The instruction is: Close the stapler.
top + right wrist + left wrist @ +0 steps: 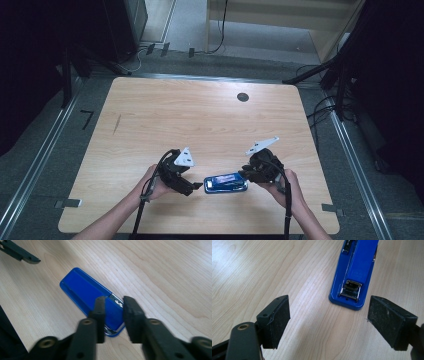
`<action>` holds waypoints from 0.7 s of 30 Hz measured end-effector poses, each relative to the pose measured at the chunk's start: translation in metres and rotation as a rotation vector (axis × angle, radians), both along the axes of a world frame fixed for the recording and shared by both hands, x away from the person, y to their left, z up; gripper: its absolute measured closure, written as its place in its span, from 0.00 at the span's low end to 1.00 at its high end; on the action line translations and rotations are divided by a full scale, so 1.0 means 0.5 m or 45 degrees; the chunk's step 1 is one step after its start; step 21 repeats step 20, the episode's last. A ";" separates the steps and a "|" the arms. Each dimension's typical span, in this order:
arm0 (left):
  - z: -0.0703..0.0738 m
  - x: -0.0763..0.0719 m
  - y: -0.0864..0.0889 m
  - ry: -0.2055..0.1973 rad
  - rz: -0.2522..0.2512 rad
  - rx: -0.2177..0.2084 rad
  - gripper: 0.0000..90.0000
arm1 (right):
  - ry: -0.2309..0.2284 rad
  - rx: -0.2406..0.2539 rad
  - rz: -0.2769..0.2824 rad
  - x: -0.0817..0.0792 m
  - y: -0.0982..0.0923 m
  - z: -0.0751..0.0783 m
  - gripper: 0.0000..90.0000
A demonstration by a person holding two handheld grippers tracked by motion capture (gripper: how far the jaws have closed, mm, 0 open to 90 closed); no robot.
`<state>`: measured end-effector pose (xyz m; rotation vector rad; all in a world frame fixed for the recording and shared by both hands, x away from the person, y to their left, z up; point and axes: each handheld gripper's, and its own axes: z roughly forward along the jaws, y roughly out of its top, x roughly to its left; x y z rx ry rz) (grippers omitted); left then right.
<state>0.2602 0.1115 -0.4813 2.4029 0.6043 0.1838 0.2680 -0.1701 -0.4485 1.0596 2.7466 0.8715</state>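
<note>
We find no text, label, brand, number or sign that can be read anywhere in these pictures. In the left gripper view the top of the blue stapler [355, 267] carries a faint embossed mark, just beyond its metal opening, but it is too blurred for us to make out. The wooden table [165, 115] around the stapler bears only a short dark streak and a round dark spot, neither of which is writing.
</note>
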 end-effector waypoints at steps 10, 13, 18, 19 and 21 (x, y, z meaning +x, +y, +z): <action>0.001 0.003 0.012 0.000 0.040 -0.010 0.16 | -0.054 0.009 -0.165 0.007 -0.054 0.013 0.34; 0.000 0.005 0.015 0.000 0.054 -0.008 0.16 | -0.053 0.006 -0.206 0.004 -0.075 0.009 0.19; -0.002 0.008 0.015 0.000 0.065 -0.001 0.15 | -0.053 0.006 -0.241 0.004 -0.103 -0.003 0.14; -0.003 0.009 0.015 0.001 0.064 0.008 0.15 | -0.061 0.004 -0.237 0.005 -0.106 -0.007 0.14; -0.004 0.010 0.015 0.005 0.065 0.007 0.15 | -0.058 0.001 -0.246 0.007 -0.108 -0.009 0.14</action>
